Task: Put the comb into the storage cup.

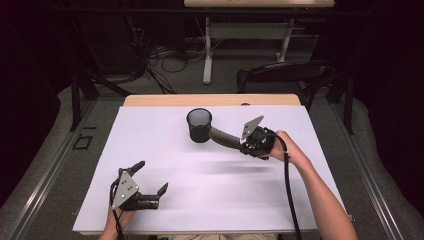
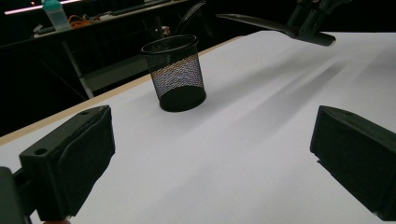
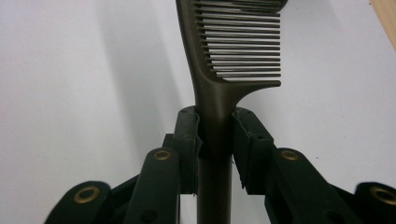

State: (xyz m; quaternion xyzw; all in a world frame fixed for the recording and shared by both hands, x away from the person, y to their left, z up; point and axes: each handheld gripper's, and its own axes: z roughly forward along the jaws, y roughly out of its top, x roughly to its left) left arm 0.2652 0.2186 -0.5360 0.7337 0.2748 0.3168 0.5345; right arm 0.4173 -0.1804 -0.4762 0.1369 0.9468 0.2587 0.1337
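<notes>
Nearest table edge: left gripper (image 1: 150,192) parked, 2 jaws wide apart, nothing between. Mid-table: right gripper (image 3: 215,135) clamped on comb (image 3: 233,51) handle, comb carried above white sheet (image 1: 165,150). Farther: mesh cup (image 1: 199,125) upright, just beside comb tip. Advised: comb tilted upright, lowered centrally, rim not struck.

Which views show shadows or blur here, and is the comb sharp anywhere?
High view: long soft shadow streaks cross the white table below the comb. Left gripper view: mesh cup sharp, near pads soft. Right gripper view: comb's teeth crisp between the right gripper pads.
</notes>
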